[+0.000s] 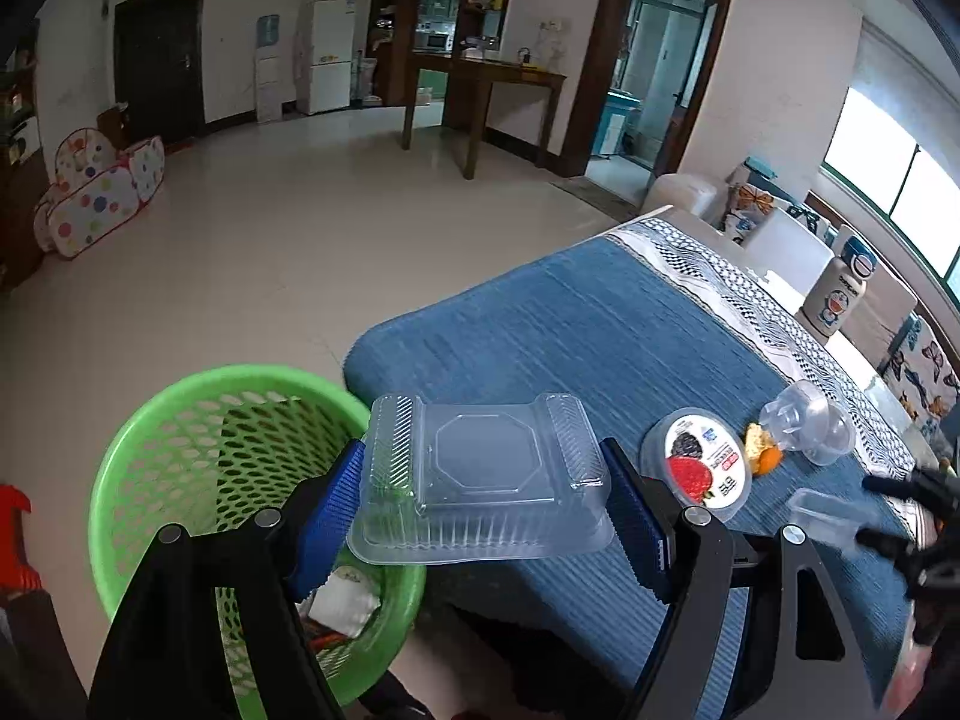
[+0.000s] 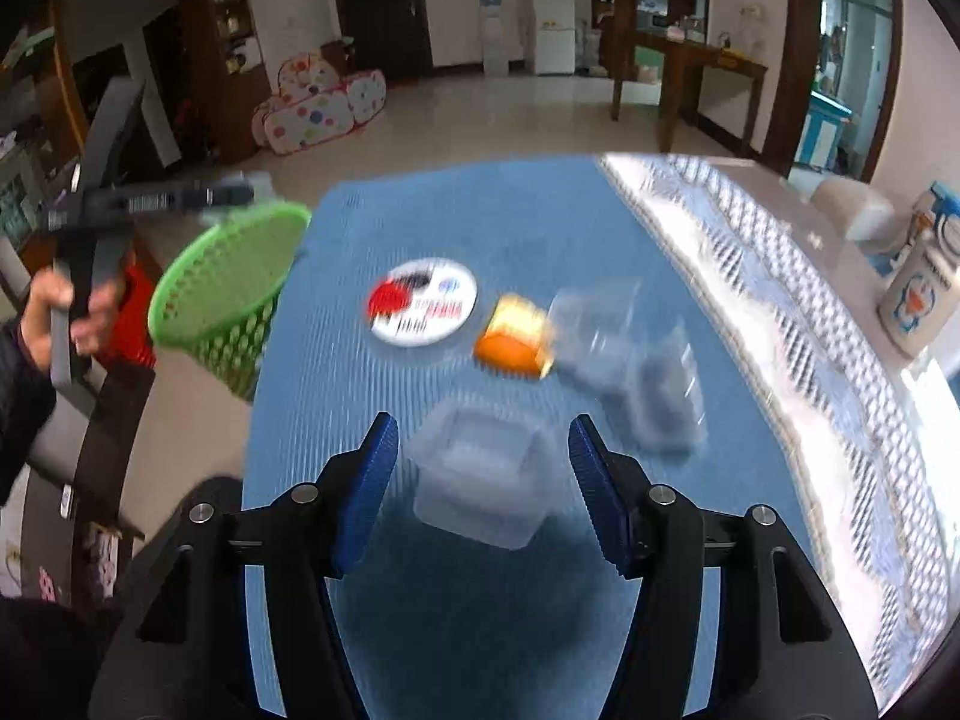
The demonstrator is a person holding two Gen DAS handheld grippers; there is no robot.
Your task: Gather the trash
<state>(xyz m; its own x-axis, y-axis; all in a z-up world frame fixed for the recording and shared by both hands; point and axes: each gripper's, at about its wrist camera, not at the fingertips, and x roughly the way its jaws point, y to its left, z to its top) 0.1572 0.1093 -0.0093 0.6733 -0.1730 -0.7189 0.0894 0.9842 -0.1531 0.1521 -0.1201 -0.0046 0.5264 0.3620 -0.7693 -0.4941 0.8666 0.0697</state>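
My left gripper (image 1: pixel 483 450) is shut on a clear plastic clamshell box (image 1: pixel 480 480), its blue pads pressing both ends. It hangs at the table's near corner, beside the green mesh basket (image 1: pixel 180 420). My right gripper (image 2: pixel 485 422) stands open around a small clear plastic tub (image 2: pixel 480 480) on the blue tablecloth (image 2: pixel 540 228), with gaps showing on both sides of the tub. Farther along the cloth lie a round lid with a strawberry label (image 2: pixel 423 300), a piece of orange peel (image 2: pixel 513 336) and a crumpled clear plastic container (image 2: pixel 630 354).
The green basket (image 2: pixel 228 252) stands on the floor off the table's left corner, with paper scraps inside and a red stool (image 2: pixel 129 330) next to it. A person's hand (image 2: pixel 60 306) holds the left gripper. A cartoon-printed bottle (image 2: pixel 918 300) stands at the table's right edge.
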